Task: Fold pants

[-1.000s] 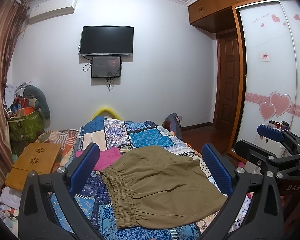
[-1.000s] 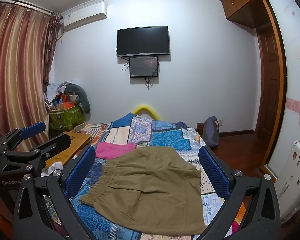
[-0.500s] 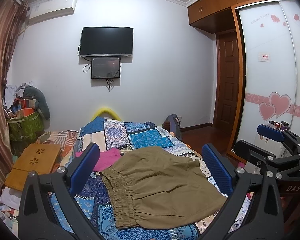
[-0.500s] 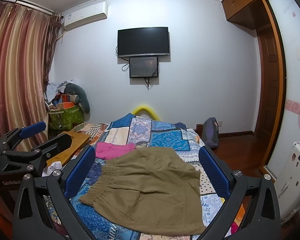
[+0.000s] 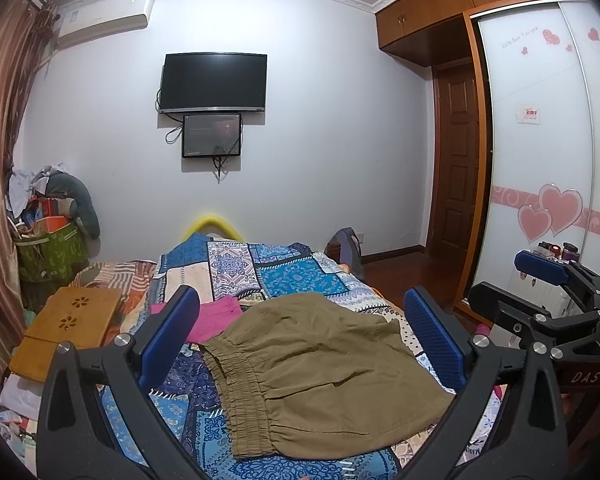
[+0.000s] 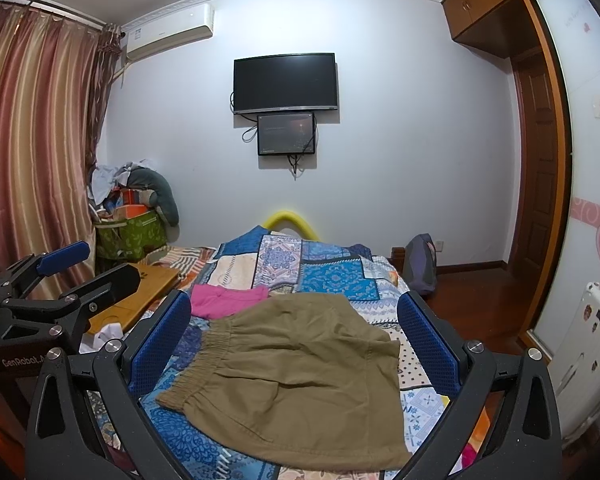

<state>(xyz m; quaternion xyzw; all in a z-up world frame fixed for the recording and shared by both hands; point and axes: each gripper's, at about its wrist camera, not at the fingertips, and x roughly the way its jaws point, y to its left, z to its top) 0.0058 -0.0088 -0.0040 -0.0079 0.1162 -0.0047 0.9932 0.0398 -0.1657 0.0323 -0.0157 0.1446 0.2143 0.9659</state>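
Olive-brown short pants (image 5: 324, 372) lie spread flat on the blue patchwork bedspread (image 5: 284, 276), elastic waistband to the left. They also show in the right wrist view (image 6: 300, 380). My left gripper (image 5: 300, 336) is open and empty, held above the near edge of the pants. My right gripper (image 6: 296, 332) is open and empty too, above the pants. Each gripper shows in the other's view: the right one (image 5: 548, 296) at the right edge, the left one (image 6: 72, 276) at the left edge.
A pink garment (image 6: 228, 300) lies on the bedspread (image 6: 328, 276) beyond the waistband. A wooden lap desk (image 5: 68, 328) sits at the bed's left side. A green bag of clutter (image 6: 132, 232) stands by the curtain. A wardrobe (image 5: 540, 160) and a backpack (image 6: 420, 264) are on the right.
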